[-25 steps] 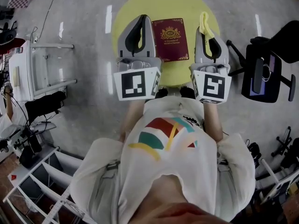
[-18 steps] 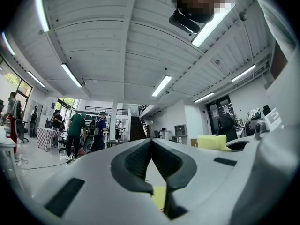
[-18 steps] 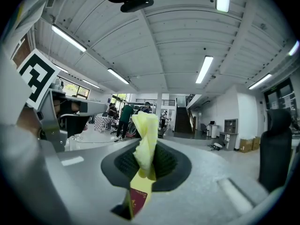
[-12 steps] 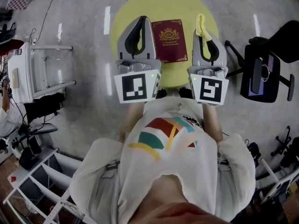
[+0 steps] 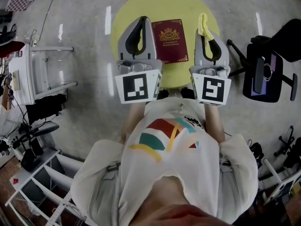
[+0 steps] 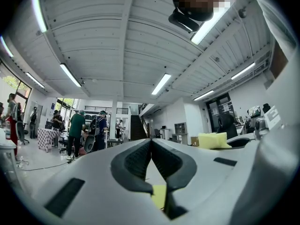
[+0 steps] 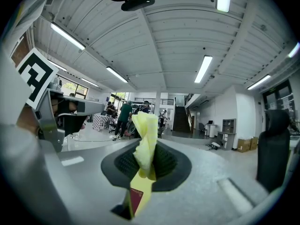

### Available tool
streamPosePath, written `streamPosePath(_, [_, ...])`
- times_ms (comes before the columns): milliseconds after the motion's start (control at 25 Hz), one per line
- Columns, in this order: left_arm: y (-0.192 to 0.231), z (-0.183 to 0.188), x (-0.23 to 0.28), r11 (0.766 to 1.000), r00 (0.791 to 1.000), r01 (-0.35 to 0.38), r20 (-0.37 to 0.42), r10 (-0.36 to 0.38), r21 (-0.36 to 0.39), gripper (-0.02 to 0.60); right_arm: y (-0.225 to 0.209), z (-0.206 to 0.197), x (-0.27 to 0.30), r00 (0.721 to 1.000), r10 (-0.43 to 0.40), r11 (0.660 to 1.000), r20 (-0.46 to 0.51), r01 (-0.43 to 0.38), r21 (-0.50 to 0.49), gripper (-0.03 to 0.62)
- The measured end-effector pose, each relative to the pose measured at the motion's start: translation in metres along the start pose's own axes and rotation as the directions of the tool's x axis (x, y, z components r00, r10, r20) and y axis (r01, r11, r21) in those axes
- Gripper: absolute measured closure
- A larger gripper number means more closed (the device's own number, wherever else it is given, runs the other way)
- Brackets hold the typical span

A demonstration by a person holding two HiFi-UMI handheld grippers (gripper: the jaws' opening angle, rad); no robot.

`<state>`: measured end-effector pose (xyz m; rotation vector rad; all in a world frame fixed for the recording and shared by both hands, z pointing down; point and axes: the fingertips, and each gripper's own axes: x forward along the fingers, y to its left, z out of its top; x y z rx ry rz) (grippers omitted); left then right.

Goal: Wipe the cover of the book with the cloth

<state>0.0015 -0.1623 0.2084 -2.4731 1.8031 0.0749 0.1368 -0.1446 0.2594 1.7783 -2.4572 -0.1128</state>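
A dark red book [image 5: 170, 40] with gold print lies closed on the round yellow table [image 5: 141, 6]. It sits between my two grippers in the head view. My left gripper [image 5: 142, 20] is held level just left of the book, its jaws shut with nothing in them [image 6: 151, 142]. My right gripper [image 5: 205, 25] is level at the book's right side, shut on a yellow cloth [image 5: 203, 24]. In the right gripper view the cloth [image 7: 146, 137] stands bunched up out of the closed jaws, and a corner of the book [image 7: 136, 199] shows below them.
A black office chair [image 5: 268, 69] stands to the right of the table. A white rack [image 5: 33, 69] and shelving stand at the left. People stand far off across the hall [image 6: 77, 130] in the left gripper view.
My right gripper with the cloth has shifted slightly left toward the book. The left gripper and the book have stayed where they were.
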Motion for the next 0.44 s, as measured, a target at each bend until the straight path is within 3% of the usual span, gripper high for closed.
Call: streamPosePath(440, [-0.004, -0.0021, -0.0055, 1.0, 1.0, 0.009, -0.023, -0.009, -0.004, 0.566, -0.0003, 0.0033, -0.0062, 1.0, 0.004, 1.0, 0.008, -0.003, -0.018, 0.565])
